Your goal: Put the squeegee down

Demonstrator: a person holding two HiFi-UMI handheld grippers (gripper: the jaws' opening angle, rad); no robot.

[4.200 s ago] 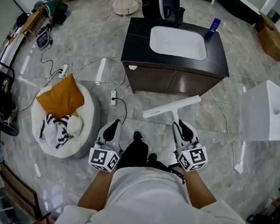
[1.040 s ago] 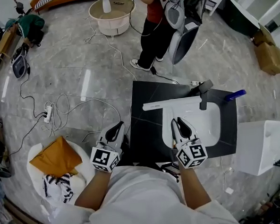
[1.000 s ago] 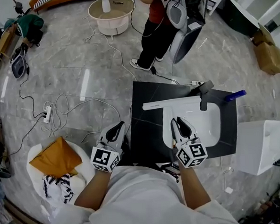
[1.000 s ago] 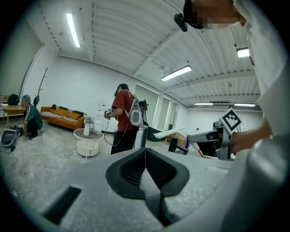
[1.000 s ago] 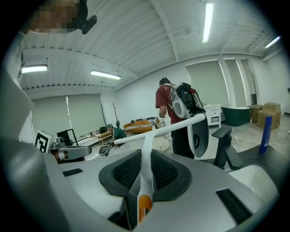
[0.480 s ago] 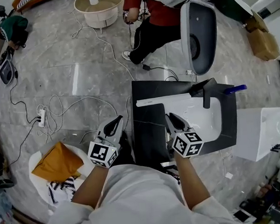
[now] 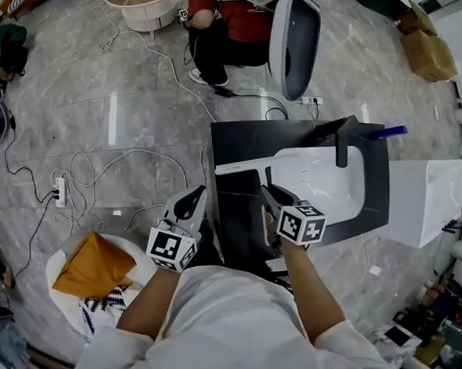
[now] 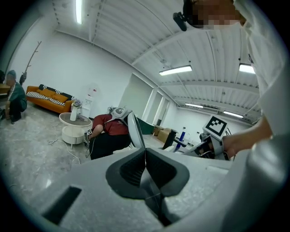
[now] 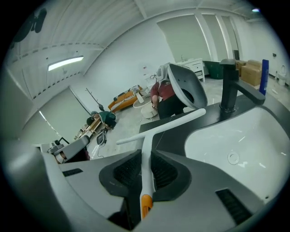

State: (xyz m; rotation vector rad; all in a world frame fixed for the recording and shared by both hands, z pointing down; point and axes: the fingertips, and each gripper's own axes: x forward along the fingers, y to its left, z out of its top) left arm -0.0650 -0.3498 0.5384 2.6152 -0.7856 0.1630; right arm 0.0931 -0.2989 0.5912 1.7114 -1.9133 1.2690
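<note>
We've got the squeegee [image 9: 146, 145] pinched by its handle between the right gripper [image 9: 146, 156] fingers, blade out ahead over the counter [image 9: 173, 138]. Left gripper [image 8: 145, 158] fingers are pressed together on nothing. Next up, we reckon: lower it, let go.

no legible txt, no labels, no nos.

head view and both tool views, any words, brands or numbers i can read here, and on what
No readable text in any view.
White T-shaped squeegee: no print can be made out.
Black-and-white marker cubes on the left tool and right tool: square patterns only, no letters or numbers.
Blue bottle by the sink: too small to tell whether it has a label.
</note>
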